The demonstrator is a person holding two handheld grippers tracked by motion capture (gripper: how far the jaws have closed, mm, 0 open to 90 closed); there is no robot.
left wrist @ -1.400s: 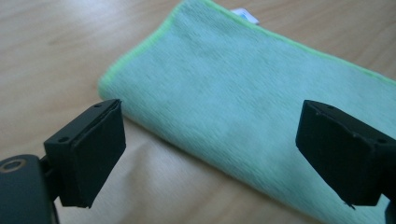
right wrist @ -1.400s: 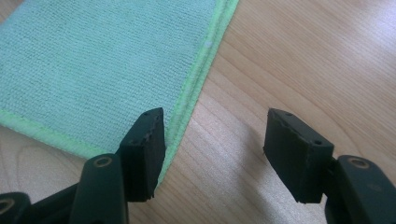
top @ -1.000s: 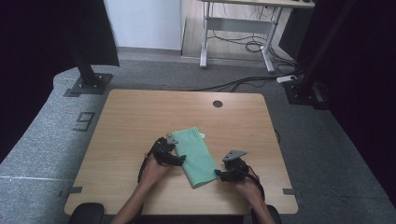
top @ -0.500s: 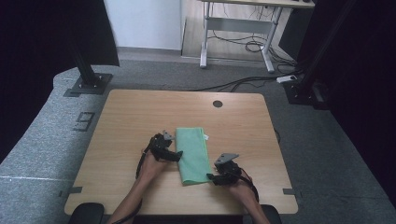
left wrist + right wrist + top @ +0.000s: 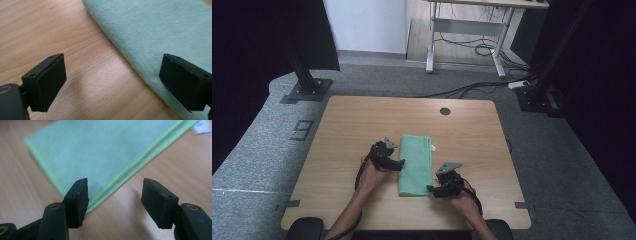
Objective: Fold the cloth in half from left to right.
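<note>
High view: folded mint-green microfibre cloth [image 5: 415, 164] lies flat on light wooden desk [image 5: 337, 125], lengthwise away from the person, roughly mid-desk toward the near edge. White label tab [image 5: 432, 147] sticks out at its far right corner.

Left hand-held gripper [image 5: 395, 164] sits at cloth's left long edge, about midway along. Left gripper view: jaws stand wide, one pad [image 5: 185, 81] over the pile, the other [image 5: 46, 81] over bare wood; nothing pinched.

Right hand-held gripper [image 5: 432, 190] is at near right corner. Jaws partly apart and have just been opening; right gripper view shows the stacked hemmed edges beside one pad, nothing between the pads.

Risks, as judged:
- Right side: layers lie loose, so a shallow bite may take the top ply only & the fold would peel open on lifting.
- Left side: lower pad could ride over the edge rather than under it, pushing the cloth sideways & bunching it.
- Uneven pull betw. hands would skew the stack.
</note>
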